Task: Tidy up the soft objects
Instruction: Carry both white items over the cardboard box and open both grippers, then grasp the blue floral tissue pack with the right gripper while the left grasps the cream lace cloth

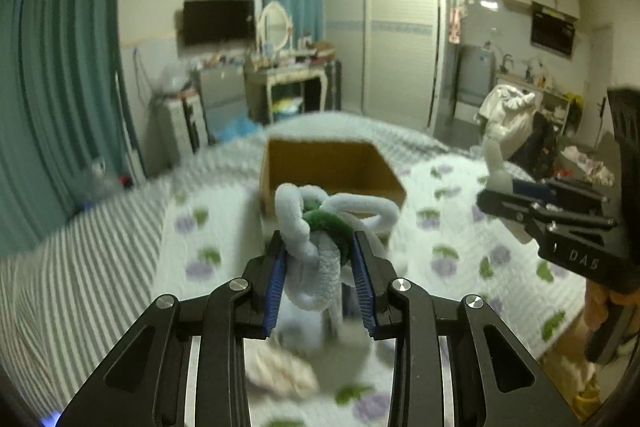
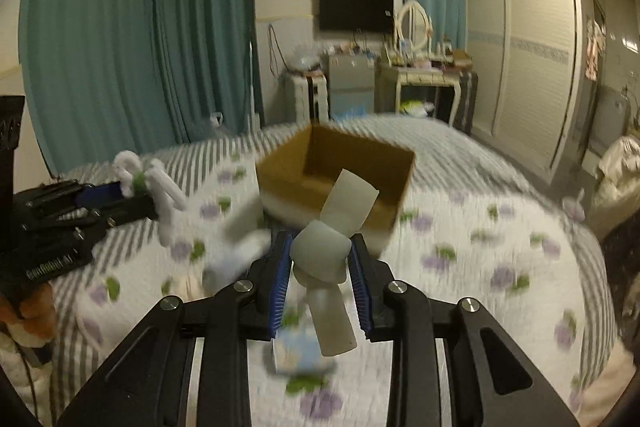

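My left gripper [image 1: 318, 241] is shut on a fuzzy white and green tangle of soft cord [image 1: 320, 227], held above the bed in front of an open cardboard box [image 1: 332, 163]. It also shows in the right wrist view [image 2: 132, 187] at the left. My right gripper [image 2: 320, 251] is shut on a knotted pale translucent soft strip [image 2: 324, 255], held just before the box [image 2: 336, 163]. In the left wrist view the right gripper [image 1: 500, 191] is at the right with the strip [image 1: 496, 163] sticking up.
The box sits on a bed with a floral quilt [image 2: 480, 247] and striped sheet [image 1: 80, 267]. A cream cloth [image 1: 280, 367] and a blurred light blue item [image 2: 300, 351] lie on the quilt below the grippers. Curtains, a dresser and a wardrobe stand beyond.
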A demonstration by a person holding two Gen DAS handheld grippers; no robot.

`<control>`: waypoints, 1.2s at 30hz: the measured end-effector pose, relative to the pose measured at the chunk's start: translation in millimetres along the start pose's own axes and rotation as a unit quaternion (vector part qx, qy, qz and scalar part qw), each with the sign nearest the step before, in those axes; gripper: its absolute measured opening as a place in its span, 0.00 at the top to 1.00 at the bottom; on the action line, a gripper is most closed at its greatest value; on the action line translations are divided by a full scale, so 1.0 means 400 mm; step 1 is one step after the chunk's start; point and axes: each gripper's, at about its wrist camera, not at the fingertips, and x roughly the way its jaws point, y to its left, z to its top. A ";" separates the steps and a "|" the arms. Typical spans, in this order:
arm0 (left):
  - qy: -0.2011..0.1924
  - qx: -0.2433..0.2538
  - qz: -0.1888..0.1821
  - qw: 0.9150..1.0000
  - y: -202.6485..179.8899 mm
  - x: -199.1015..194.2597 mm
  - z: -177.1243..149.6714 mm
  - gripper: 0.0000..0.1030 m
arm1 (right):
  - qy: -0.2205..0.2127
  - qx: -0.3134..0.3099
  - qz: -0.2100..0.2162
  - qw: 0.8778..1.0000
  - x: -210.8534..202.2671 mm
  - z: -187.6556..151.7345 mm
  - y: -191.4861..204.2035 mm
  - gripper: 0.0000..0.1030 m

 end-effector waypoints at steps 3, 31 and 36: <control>-0.008 0.008 0.004 1.000 -0.002 0.066 0.067 0.70 | -0.019 -0.009 -0.006 1.000 0.031 0.095 -0.011 0.72; 0.077 0.006 0.002 0.997 0.089 0.634 0.125 0.38 | 0.102 0.031 -0.033 0.994 0.658 0.125 -0.236 0.58; 0.051 0.017 0.021 0.998 0.070 0.557 0.163 0.28 | 0.075 0.032 -0.052 0.995 0.576 0.162 -0.234 0.41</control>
